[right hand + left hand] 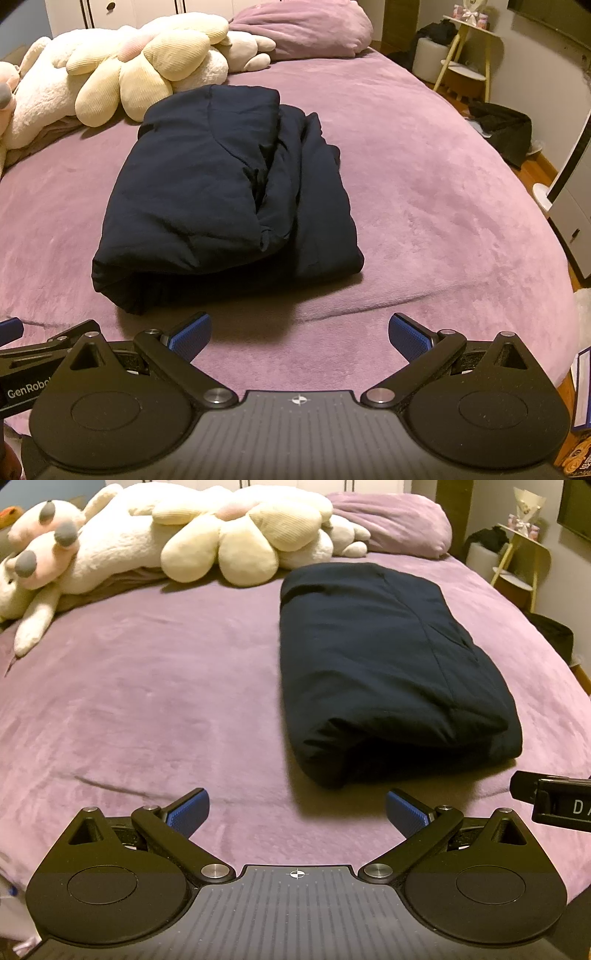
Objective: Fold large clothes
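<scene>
A dark navy padded garment (pixel 388 672) lies folded into a thick rectangular bundle on the purple bed cover (pixel 147 701). In the right wrist view the same garment (pixel 221 195) shows a top flap and stacked layers along its right side. My left gripper (pixel 297 812) is open above the bed's near edge, short of the bundle's near left corner, with nothing between its blue pads. My right gripper (pixel 299 334) is open too, near the bed's front edge, just short of the bundle's near right end. Each gripper's body shows at the edge of the other's view.
Cream flower-shaped cushion (pixel 236 528) and white plush toys (pixel 55 554) lie along the head of the bed, with a purple pillow (pixel 306 29) behind. A yellow side table (pixel 465 55), a dark bag (pixel 498 129) and furniture stand to the right of the bed.
</scene>
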{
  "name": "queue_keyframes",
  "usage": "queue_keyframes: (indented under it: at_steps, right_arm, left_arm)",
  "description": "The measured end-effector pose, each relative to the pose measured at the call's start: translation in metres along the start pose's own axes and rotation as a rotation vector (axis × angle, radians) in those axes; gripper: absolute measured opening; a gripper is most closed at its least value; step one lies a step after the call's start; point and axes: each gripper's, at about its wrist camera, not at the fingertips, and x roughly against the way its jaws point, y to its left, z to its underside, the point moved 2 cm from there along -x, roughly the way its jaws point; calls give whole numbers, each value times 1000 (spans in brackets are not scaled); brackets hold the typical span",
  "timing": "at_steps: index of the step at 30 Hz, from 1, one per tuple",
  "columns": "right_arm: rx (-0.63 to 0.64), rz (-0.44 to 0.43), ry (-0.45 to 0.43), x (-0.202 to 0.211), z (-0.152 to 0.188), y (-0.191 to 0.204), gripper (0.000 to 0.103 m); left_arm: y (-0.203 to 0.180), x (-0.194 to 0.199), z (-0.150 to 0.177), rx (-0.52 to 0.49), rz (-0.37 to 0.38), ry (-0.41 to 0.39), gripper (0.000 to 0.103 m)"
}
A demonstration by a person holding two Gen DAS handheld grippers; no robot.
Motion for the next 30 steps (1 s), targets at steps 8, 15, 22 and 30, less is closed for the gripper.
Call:
queue_keyframes:
  at_steps: [8, 15, 22, 30]
  right_arm:
    - [-2, -3, -4, 1, 0, -2, 102]
    - [-6, -1, -11, 2, 1, -2, 102]
    - [-9, -2, -13, 3, 1, -2, 102]
    - [-17, -3, -10, 4, 2, -3, 102]
  left_arm:
    - [-2, 1, 1, -6, 6, -2, 103]
    - [-3, 2, 1, -8, 9, -5, 103]
    - [-5, 4, 0, -14, 15, -7, 103]
    - [-6, 5, 1, -15, 7, -14, 103]
